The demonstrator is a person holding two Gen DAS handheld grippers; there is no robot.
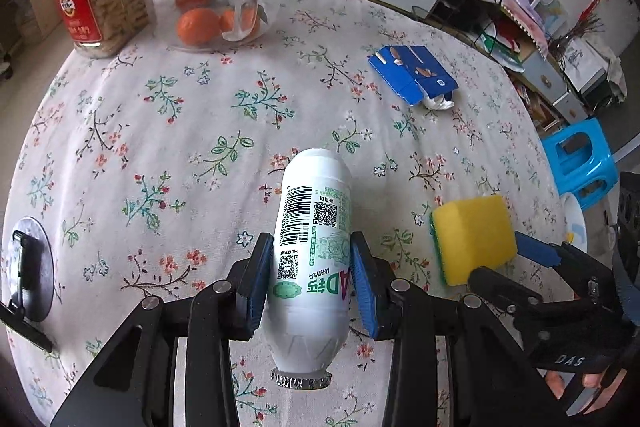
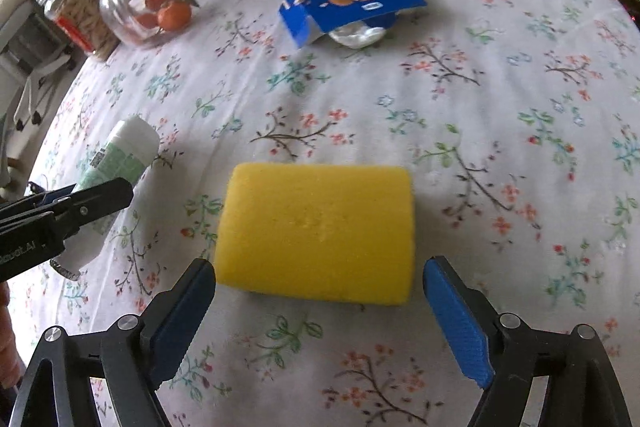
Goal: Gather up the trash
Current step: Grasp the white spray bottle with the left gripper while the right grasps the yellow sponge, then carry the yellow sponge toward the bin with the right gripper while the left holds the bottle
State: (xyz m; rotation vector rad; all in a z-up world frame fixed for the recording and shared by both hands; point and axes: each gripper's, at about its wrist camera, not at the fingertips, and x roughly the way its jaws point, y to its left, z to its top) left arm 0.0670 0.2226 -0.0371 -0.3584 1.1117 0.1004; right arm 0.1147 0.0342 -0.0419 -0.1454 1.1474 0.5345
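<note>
Already I have the bottle (image 1: 310,259) pinched across its label in my left claw (image 1: 312,263), foil cap toward me, base pointing away, so it rides lengthwise between the pads and clear of the cloth (image 1: 160,147). Just beside it on my right, the sponge (image 2: 316,231) lies flat directly ahead of my right claw (image 2: 320,283), whose jaws stand spread wider than the sponge; neither pad presses on it, though the left pad looks very near its corner. I judge this spread is meant to straddle it. Farther ahead lies the blue carton (image 2: 352,1), torn open with crumpled wrap spilling out, probably the next trash.
</note>
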